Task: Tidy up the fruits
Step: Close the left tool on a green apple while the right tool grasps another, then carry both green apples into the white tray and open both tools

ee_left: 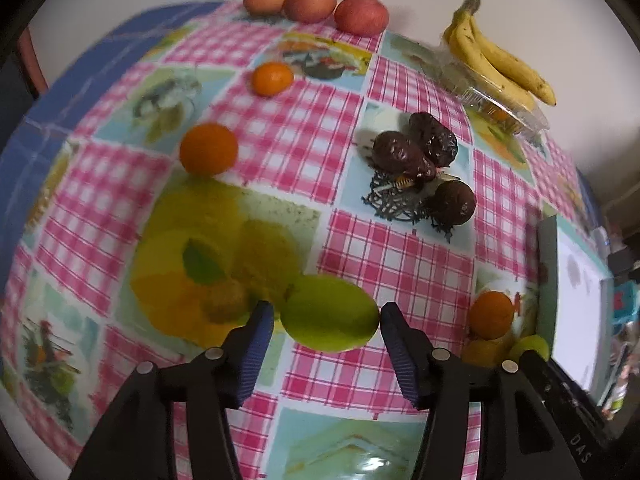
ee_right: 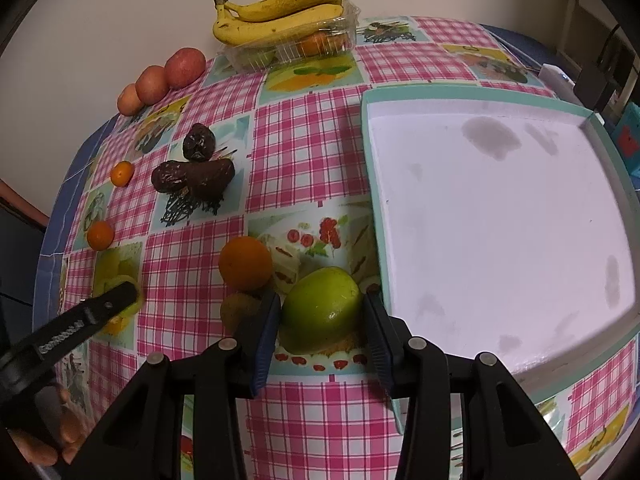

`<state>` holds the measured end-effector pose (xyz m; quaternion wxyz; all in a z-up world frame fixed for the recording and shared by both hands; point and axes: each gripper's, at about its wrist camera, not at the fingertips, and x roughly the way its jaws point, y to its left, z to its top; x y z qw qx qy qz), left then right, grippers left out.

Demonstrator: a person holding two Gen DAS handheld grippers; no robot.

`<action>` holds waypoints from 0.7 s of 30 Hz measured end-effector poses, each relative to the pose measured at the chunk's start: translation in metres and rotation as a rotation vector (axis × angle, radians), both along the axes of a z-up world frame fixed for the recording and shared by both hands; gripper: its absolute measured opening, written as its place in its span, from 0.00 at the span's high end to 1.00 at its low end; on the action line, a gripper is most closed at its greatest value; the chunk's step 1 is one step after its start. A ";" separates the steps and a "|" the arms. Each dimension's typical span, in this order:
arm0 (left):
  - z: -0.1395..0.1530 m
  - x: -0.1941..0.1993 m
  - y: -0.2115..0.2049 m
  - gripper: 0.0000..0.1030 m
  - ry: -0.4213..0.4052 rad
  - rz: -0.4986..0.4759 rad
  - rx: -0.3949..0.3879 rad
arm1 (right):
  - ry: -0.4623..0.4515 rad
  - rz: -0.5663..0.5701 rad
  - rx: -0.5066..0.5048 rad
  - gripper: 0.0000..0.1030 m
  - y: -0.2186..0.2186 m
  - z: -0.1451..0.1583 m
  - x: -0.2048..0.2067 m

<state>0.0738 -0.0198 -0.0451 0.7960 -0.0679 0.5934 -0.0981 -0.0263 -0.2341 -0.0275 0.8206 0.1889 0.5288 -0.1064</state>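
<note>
We see both grippers [ee_left: 327, 312] [ee_right: 320, 304]: black plastic arms, ribbed blue pads [ee_right: 266, 340], round silver pivot screws, white lettering

A worktop [ee_right: 320, 420] is covered by a cloth [ee_left: 360, 260] of pink-and-white checks broken by pale panels printed with fruit and farm scenes. A blue edge [ee_left: 36, 152] shows at its far left side. Behind it stands a plain pale wall [ee_right: 120, 8]. Dark devices and a cable [ee_right: 604, 60] sit past the worktop's right side, too blurred to identify.
</note>
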 end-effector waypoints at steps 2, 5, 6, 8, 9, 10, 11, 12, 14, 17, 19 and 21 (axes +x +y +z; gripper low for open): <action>-0.004 0.002 0.004 0.44 0.015 0.010 -0.037 | -0.002 0.000 0.001 0.57 0.000 0.001 0.000; -0.001 0.001 0.005 0.48 0.016 0.007 -0.042 | 0.000 -0.004 0.004 0.57 -0.001 0.000 0.000; -0.001 0.000 0.005 0.48 0.010 0.003 -0.020 | 0.000 -0.004 0.007 0.57 -0.001 0.000 0.000; 0.001 -0.001 0.005 0.48 -0.004 0.004 -0.015 | -0.001 -0.001 0.007 0.57 -0.001 0.000 0.000; 0.004 -0.001 0.008 0.48 -0.007 0.009 -0.033 | -0.005 0.002 0.007 0.57 -0.001 0.001 -0.001; 0.006 -0.001 0.009 0.48 -0.012 0.011 -0.047 | -0.010 0.003 0.008 0.57 0.000 0.003 -0.001; 0.011 -0.004 0.007 0.48 -0.023 0.011 -0.056 | -0.016 0.003 0.008 0.57 0.000 0.005 -0.001; 0.015 -0.005 0.008 0.48 -0.033 0.008 -0.060 | -0.026 0.003 0.011 0.57 -0.001 0.007 -0.002; 0.026 -0.009 0.005 0.48 -0.070 -0.007 -0.070 | -0.048 0.000 0.014 0.57 -0.002 0.013 -0.004; 0.038 -0.013 -0.004 0.48 -0.102 -0.027 -0.087 | -0.082 -0.005 -0.002 0.57 -0.006 0.024 -0.009; 0.045 -0.016 -0.013 0.48 -0.120 -0.046 -0.096 | -0.102 -0.021 -0.009 0.57 -0.012 0.030 -0.013; 0.049 -0.020 -0.026 0.48 -0.131 -0.075 -0.111 | -0.111 -0.049 -0.029 0.57 -0.025 0.034 -0.019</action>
